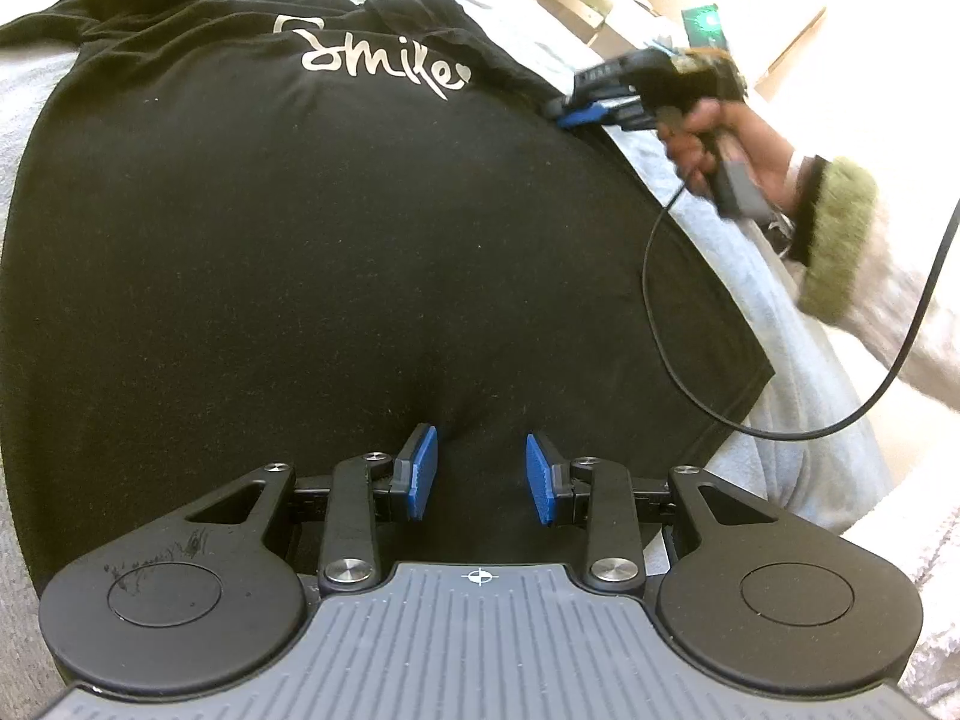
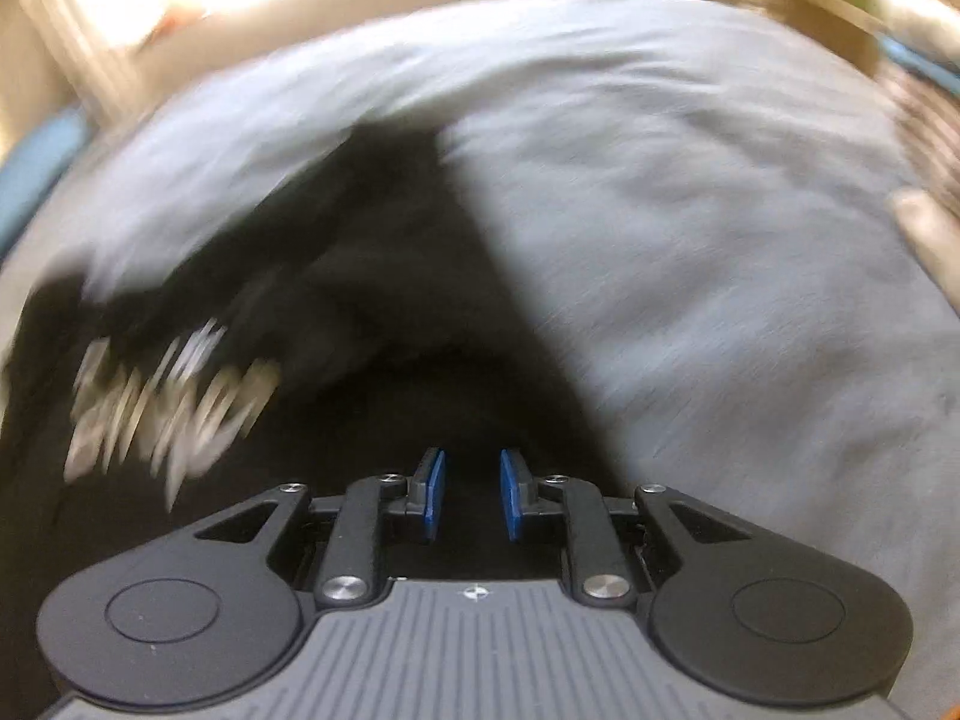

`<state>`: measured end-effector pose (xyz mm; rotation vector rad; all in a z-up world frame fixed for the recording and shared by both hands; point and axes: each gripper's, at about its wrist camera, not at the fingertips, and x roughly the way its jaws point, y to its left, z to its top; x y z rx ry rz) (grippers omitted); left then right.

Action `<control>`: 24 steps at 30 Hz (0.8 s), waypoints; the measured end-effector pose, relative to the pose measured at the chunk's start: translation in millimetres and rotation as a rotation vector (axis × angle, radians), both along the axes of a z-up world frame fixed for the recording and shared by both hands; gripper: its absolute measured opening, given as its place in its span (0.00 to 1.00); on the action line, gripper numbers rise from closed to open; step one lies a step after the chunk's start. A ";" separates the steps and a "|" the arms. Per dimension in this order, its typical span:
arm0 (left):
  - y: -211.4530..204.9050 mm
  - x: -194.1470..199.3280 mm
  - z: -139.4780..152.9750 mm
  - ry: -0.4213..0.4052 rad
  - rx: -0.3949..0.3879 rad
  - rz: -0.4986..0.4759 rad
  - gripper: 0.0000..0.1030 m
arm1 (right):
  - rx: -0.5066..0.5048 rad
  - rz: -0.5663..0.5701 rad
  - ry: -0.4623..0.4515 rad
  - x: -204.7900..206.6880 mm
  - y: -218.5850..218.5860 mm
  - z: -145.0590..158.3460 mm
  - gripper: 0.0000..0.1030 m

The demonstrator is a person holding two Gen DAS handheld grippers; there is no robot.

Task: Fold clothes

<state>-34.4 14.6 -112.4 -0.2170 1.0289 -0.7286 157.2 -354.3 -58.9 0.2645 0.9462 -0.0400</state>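
A bed (image 1: 798,354) under a pale grey cover fills both views, and on it a black T-shirt (image 1: 300,240) lies spread nearly flat, front up, its silver "Smile" print (image 1: 384,54) toward the far end and its hem toward the near edge of the bed, where one hem corner reaches out to the right side. The room beyond is only glimpsed: a bright wall, some pale furniture and a small green light past the far right corner of the bed, all too blurred to name closely. The step in hand looks like the opening of the first fold, with both tools taking hold of the shirt before a side is turned over. The left gripper (image 1: 480,474) hangs over the hem area with its jaws partly apart and nothing pinched between them, black cloth lying below the gap. The right gripper (image 1: 579,111), held by a hand (image 1: 708,138) in a fuzzy green cuff with a cable trailing from it, reaches the shirt's right edge near the sleeve; in its own view the jaws stand narrow with a clear gap, over black cloth, gripping nothing. Next, I judge, each tool must close on a single edge of fabric, then both lift together and carry that side across.
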 end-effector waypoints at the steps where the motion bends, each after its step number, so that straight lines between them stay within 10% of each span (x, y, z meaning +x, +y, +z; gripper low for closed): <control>1: 0.0 -0.2 0.2 0.000 0.001 0.001 0.31 | 0.011 -0.054 -0.005 4.7 -9.9 1.1 0.17; 10: -1.3 2.7 -2.8 0.011 0.000 0.014 0.31 | 0.096 0.077 0.050 -46.1 -2.2 10.9 0.19; 17: -2.4 0.0 -3.1 0.013 0.002 0.031 0.31 | 0.025 -0.221 -0.031 -63.7 -66.1 16.4 0.17; 24: -2.7 1.2 0.3 0.028 -0.004 0.037 0.32 | 0.341 0.127 0.000 -111.9 -40.5 37.5 0.18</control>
